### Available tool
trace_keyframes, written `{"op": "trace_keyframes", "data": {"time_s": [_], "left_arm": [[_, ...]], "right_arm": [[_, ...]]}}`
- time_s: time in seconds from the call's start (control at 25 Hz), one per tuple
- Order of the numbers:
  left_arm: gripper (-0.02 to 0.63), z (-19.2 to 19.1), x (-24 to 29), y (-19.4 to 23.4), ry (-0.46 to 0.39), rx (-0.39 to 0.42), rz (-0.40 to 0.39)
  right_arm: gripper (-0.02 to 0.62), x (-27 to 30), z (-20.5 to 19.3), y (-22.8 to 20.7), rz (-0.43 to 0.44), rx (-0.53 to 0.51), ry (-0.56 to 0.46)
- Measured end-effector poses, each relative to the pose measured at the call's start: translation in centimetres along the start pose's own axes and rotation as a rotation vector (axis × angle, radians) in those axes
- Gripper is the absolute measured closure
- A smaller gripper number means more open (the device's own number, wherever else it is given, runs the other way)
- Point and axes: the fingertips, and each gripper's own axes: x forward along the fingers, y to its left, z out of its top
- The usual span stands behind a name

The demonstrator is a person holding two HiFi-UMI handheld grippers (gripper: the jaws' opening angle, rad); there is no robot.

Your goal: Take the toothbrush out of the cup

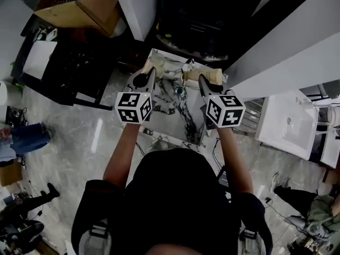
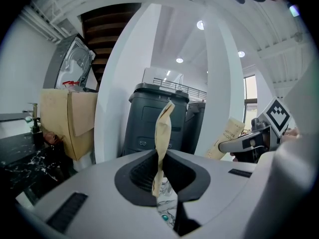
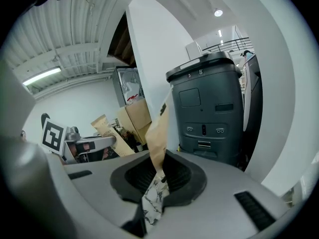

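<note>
Your left gripper [image 2: 160,176] is clamped on a kraft paper pkt [image 2: 163,128] and your right gripper [image 3: 158,176] on a kraft toothbrush pkt [image 3: 158,128]. Each is pinched low so it stands upright, clear of the marble tabletop [image 1: 183,116], prob. for carrying. I can't make out a cup.

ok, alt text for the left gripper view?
The left gripper is shut on a thin tan paper packet that stands up from its jaws. At right, the right gripper holds a second, printed tan packet. Behind them stand a dark grey bin, a white column and a cardboard box.
</note>
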Motion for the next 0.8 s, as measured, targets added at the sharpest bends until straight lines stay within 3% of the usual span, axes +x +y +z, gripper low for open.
{"op": "trace_keyframes", "data": {"time_s": [0.8], "left_arm": [[0.566, -0.5, -1.7, -11.8, -0.032, 0.040, 0.023]], "right_arm": [[0.538, -8.1, -0.6, -5.7, 0.067, 0.011, -0.070]]}}
